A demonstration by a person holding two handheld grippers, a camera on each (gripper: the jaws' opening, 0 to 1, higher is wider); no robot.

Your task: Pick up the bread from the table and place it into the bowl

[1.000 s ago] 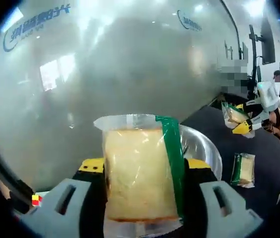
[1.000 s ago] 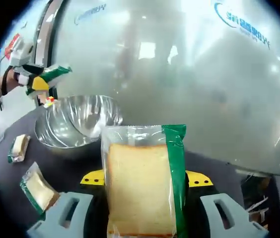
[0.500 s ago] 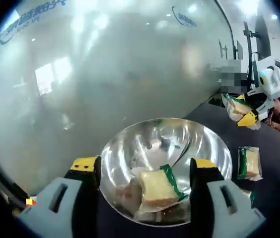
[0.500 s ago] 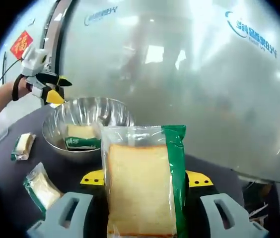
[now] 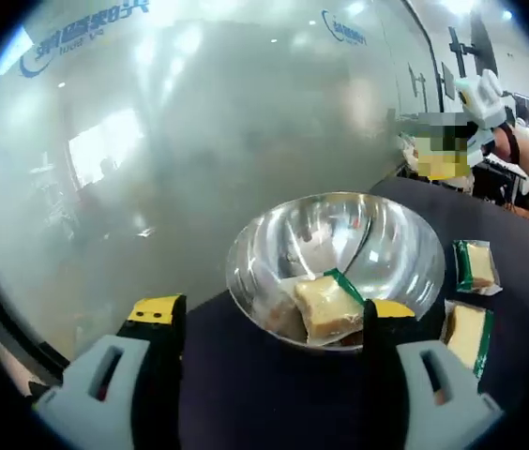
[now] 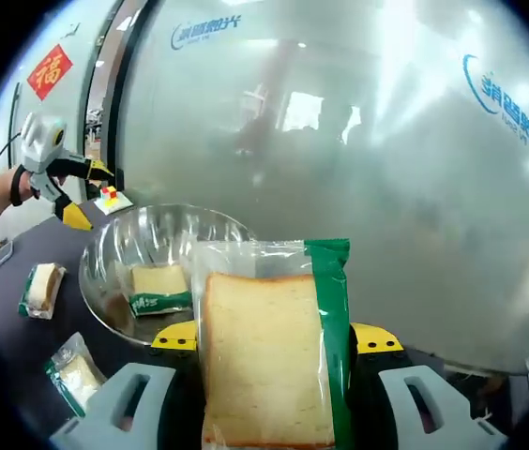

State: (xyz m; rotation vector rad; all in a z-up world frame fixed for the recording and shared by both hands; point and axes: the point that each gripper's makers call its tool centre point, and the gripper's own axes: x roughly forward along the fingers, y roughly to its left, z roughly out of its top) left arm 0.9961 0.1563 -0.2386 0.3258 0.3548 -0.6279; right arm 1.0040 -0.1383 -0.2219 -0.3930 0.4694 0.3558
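One wrapped slice of bread (image 6: 269, 361) sits clamped in your right gripper (image 6: 269, 375), low centre of the right gripper view, with the bowl (image 6: 152, 272) at left already holding another slice (image 5: 325, 307). Your left gripper (image 5: 269, 337) hangs wide and empty. Two more packets (image 5: 476, 264) lie on the dark surface (image 5: 255, 403). It looks light, soft and slippery in film: pinch the slice's flat faces gently
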